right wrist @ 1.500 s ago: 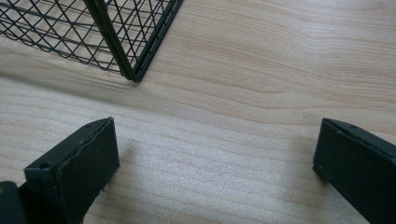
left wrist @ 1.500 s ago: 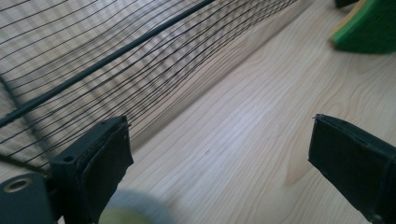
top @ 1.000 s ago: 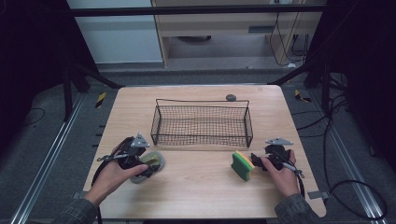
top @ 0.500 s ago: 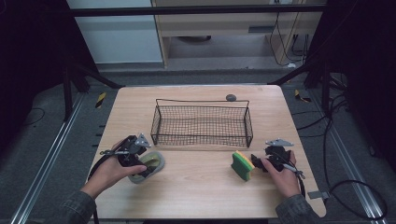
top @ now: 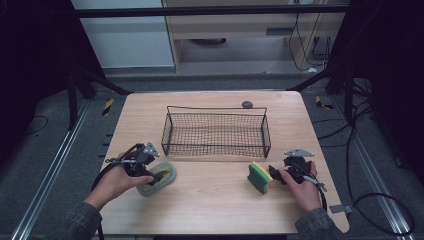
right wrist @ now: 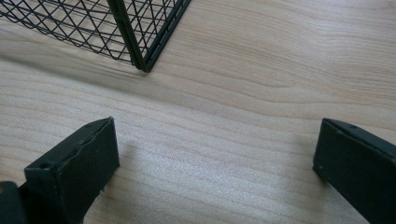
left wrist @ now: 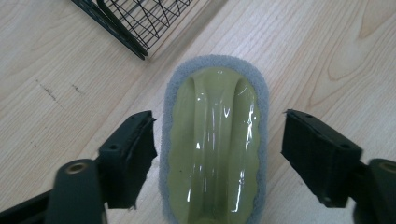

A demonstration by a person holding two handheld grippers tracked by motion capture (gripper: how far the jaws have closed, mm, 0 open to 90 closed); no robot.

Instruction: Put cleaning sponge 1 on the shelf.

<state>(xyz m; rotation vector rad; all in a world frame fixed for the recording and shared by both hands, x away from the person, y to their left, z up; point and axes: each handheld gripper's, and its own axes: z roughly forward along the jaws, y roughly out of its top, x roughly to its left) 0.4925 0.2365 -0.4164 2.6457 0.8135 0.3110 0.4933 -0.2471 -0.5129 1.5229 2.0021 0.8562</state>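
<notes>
Scrubber (left wrist: 214, 140) is being straddled by the left gripper (left wrist: 219, 156), jaws just closing in but not yet touching, just in front of the basket (top: 216, 134). Right gripper (right wrist: 215, 163) is spread, empty. Next, probably squeeze and lift into the basket.

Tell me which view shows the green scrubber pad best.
The left gripper view: the scrubber pad lies close up between the open fingers. The high view shows it small, partly covered by the left gripper.

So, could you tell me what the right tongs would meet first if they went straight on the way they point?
Probably the corner of the wire basket; bare table lies between it and the open right tongs.
</notes>
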